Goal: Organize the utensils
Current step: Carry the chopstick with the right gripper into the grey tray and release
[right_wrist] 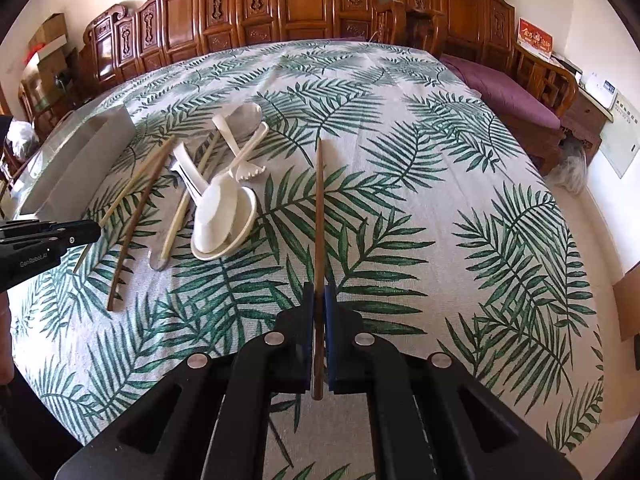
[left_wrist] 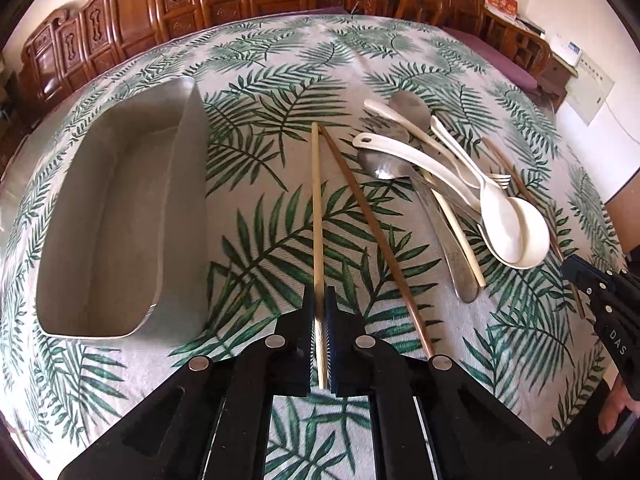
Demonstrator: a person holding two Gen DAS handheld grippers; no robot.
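Chopsticks: left tongs point(left_wrist: 319, 304) pinch one pale stick point(left_wrist: 317, 216), right tongs point(right_wrist: 319, 300) one brown stick point(right_wrist: 319, 216).

Woven matt cloth point(left_wrist: 256, 184) printed with green fronds, slightly ribbed. Grey matt bin point(left_wrist: 120, 216) at left of the left wrist view, smooth-walled. Pale wooden chopstick point(left_wrist: 317, 208), dark wooden chopstick point(right_wrist: 319, 216), both smooth. Glossy white spoons point(left_wrist: 516, 232), ceramic or plastic. Dull scuffed metal spoon point(left_wrist: 440, 224). Polished carved wood panelling point(right_wrist: 304, 0) along the top.
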